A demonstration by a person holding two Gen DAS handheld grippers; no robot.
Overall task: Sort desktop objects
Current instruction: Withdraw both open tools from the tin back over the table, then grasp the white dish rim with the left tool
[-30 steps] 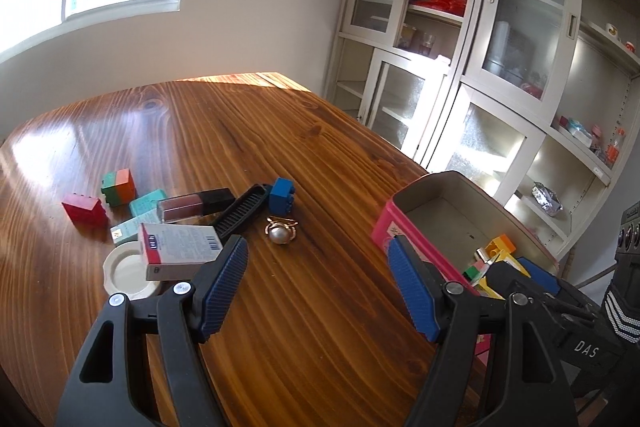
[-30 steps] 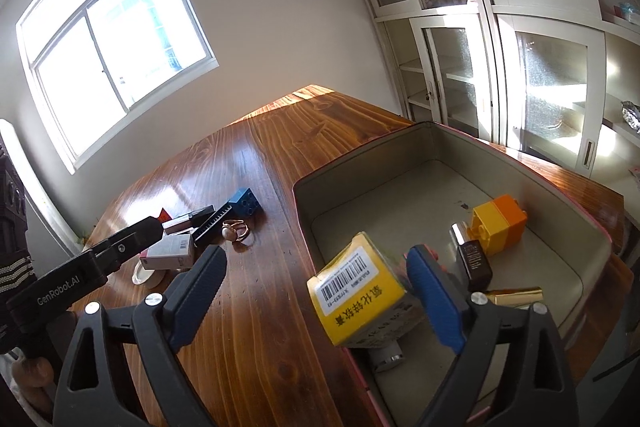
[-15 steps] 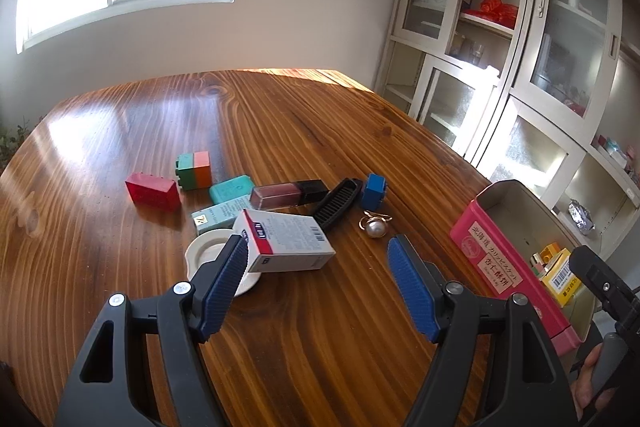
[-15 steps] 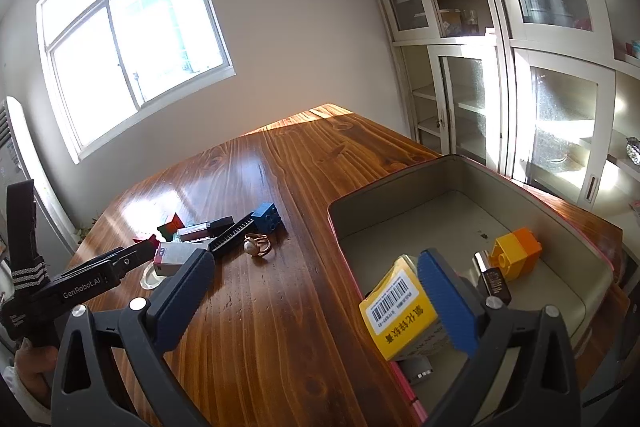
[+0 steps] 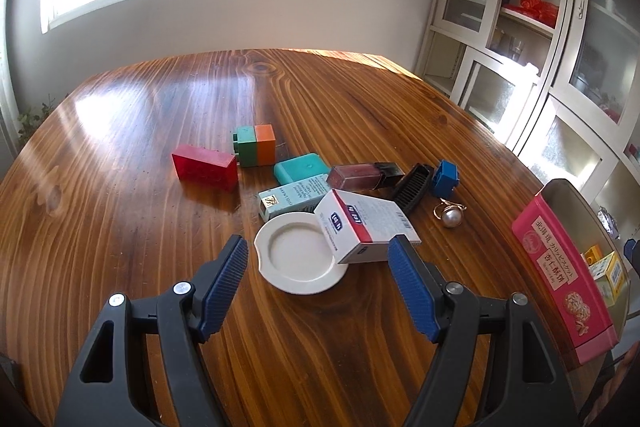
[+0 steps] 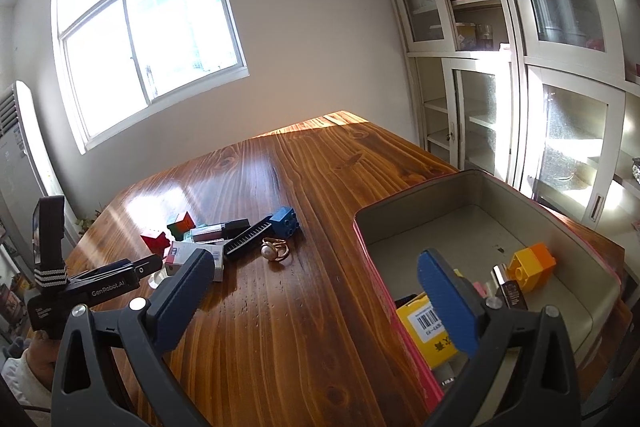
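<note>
Glossy wooden table beneath window, glass cabinets at side. Left tool spread wide, empty, facing white medicine box leaning on white dish. Right tool also spread, empty, near pink tin; yellow barcode box and yellow-orange brick lie inside. Pearl ring, blue brick, black comb on table.

I'm reading "GenRobot.AI" on the left gripper. Chinese characters are showing on the pink tin, and a barcode is facing me on the yellow box.
</note>
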